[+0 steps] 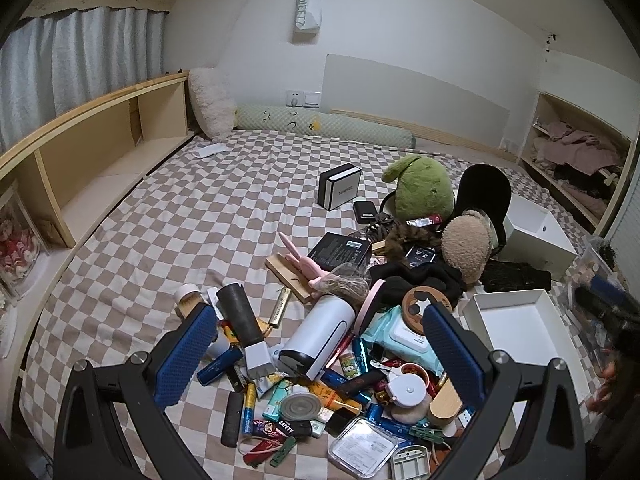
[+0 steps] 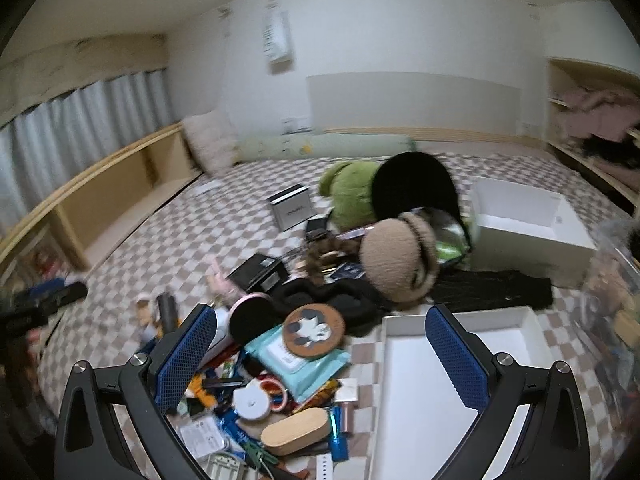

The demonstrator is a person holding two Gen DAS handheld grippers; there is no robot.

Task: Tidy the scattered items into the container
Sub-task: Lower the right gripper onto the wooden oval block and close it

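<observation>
A heap of small items lies on the checked bed cover: a white bottle (image 1: 320, 330), a black cylinder (image 1: 240, 312), a pack of wet wipes (image 1: 404, 338), a white tape measure (image 1: 406, 390), a wooden oval case (image 2: 298, 432) and a round wooden coaster (image 2: 314, 332). A shallow white tray (image 1: 520, 320) sits right of the heap and shows in the right wrist view (image 2: 416, 384). My left gripper (image 1: 320, 356) is open above the heap, holding nothing. My right gripper (image 2: 320, 364) is open above the heap's right side and the tray's edge. The right wrist view is blurred.
A green plush (image 1: 420, 188), a tan fluffy hat (image 1: 466, 246), black cloth (image 1: 516, 276), a deeper white box (image 1: 540, 236) and a small black-and-white box (image 1: 340, 186) lie further back. Wooden shelves (image 1: 100, 160) run along the left. A clear bin (image 2: 616, 280) stands far right.
</observation>
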